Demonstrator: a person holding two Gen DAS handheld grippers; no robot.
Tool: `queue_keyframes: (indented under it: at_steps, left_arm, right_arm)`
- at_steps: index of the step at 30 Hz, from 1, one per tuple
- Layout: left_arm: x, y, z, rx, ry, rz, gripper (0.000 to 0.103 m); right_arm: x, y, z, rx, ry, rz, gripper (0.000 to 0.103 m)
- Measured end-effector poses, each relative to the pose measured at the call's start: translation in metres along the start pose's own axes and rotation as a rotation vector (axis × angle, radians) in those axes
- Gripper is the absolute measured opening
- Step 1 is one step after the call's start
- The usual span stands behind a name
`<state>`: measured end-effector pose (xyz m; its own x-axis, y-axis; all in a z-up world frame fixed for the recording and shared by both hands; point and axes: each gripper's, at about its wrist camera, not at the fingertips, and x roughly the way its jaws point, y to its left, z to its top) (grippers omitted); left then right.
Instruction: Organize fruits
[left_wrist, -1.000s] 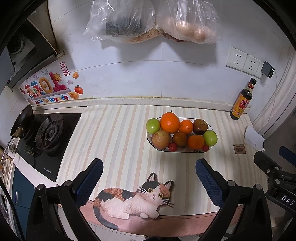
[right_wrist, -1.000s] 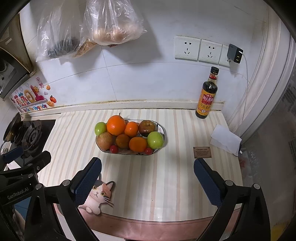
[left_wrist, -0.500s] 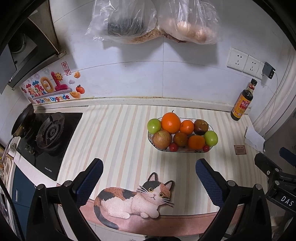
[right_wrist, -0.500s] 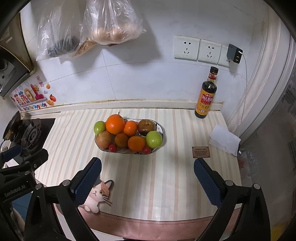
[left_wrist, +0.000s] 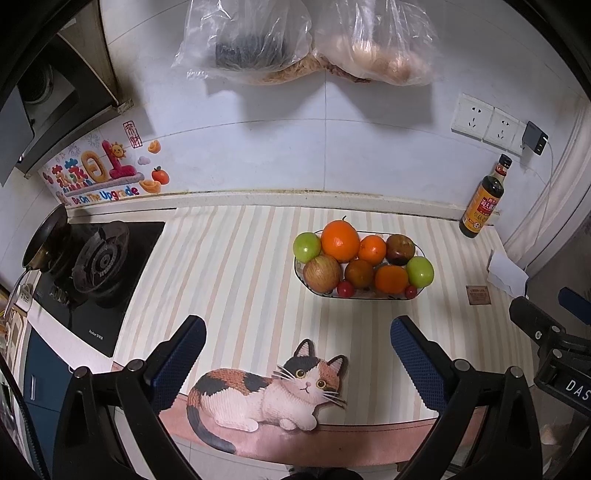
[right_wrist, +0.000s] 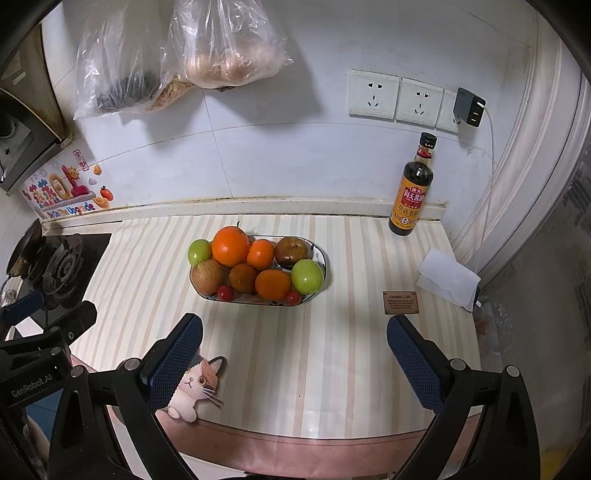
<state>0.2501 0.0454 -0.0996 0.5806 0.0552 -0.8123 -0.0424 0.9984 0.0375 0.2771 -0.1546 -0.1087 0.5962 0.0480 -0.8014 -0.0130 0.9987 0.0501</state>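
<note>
right wrist: tag (right_wrist: 401, 302) reads "green life"; sticker (left_wrist: 105, 194) "be on the upgrade".

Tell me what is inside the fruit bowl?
The bowl holds oranges, two green apples, brownish fruits and two small red ones, piled up. Its bottom is covered.

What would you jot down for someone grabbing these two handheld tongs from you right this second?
Left tongs: open, empty, held above the front of the counter, over the cat picture.
Right tongs: open, empty, also short of the fruit.
Fruit bowl: mid-counter, piled with a large orange, smaller oranges, two green apples, brownish fruit and two small red ones at the front rim.
Soy sauce bottle stands at the back right by the wall.
Done: nothing visibly moved out; all the fruit sits in the bowl.
Left: the whole sorting. The large orange on top looks the easiest first grab.
</note>
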Motion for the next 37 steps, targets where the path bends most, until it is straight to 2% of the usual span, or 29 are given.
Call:
queue_keyframes:
  at_steps: [30,37]
  left_arm:
    - [-0.005,-0.001,-0.006,-0.022,0.004,0.015,0.102]
    - [-0.016,-0.006,-0.005,-0.023,-0.028,0.031,0.102]
  right_arm:
    - [-0.001,0.005,-0.001,-0.021,0.01,0.037,0.102]
    - [-0.004,0.002,-0.001,-0.013,0.005,0.034,0.102]
